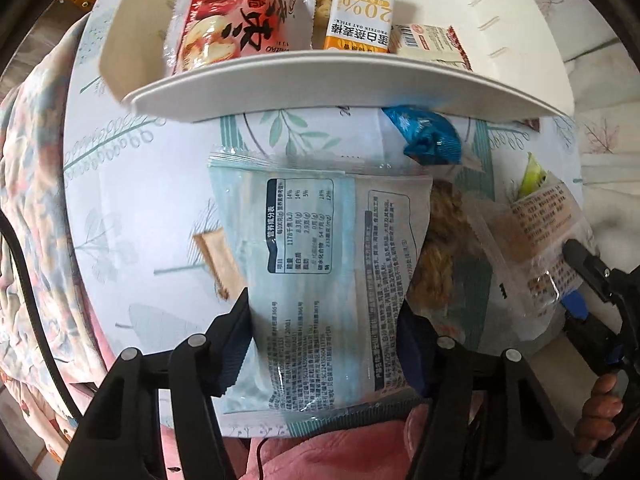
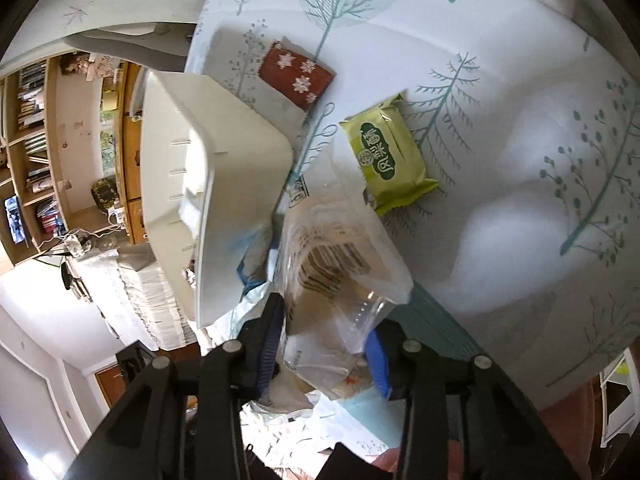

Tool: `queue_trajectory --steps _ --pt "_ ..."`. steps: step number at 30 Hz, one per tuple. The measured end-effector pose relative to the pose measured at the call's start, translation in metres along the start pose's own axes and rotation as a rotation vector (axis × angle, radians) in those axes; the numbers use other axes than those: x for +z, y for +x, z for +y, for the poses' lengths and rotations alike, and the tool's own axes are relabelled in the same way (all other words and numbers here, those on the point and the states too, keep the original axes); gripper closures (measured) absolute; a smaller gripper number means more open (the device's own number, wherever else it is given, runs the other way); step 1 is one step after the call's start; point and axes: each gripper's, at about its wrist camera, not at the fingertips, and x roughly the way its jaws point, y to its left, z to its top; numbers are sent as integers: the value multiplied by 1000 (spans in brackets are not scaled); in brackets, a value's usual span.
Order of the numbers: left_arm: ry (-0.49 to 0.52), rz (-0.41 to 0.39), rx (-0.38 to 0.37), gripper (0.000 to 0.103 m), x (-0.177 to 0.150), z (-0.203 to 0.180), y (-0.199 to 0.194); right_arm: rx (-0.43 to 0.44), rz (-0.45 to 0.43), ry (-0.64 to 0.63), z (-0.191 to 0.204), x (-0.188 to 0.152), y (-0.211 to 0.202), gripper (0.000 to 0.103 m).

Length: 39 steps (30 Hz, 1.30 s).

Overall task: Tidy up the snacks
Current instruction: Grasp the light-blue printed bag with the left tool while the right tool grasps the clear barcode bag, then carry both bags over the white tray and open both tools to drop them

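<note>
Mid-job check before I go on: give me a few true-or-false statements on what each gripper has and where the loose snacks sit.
1. The left gripper is closed on a pale blue printed snack packet. True.
2. The right gripper is empty. False: it grips a clear plastic packet with a barcode.
3. The white plastic bin has no snacks in it. False: it holds several, including a red-and-white packet and an orange-and-white oat bar.
4. A green snack packet lies on the tree-print tablecloth. True.
5. The dark red packet with white snowflakes is inside the bin. False: it lies on the cloth beside it.
</note>
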Motion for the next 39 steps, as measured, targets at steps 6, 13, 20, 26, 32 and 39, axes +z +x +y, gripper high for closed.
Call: queue_trajectory --steps 6,13,20,26,32,39 --pt "-1 -19 -23 41 -32 11 -17 -9 -2 -60 15 -11 -16 67" --pt "17 -97 -12 41 -54 29 -71 -36 -21 -185 51 -21 -40 67" --pt "29 -194 14 41 -53 36 -124 -84 -69 -336 90 -26 -60 67" --pt "23 -267 14 41 -39 41 -153 -141 -117 -464 129 -26 -66 67" --pt "15 -325 21 41 -12 49 -174 -201 -159 -579 165 -23 -58 67" --pt "12 -396 -61 40 28 56 -180 -246 -217 -686 193 -16 -40 67"
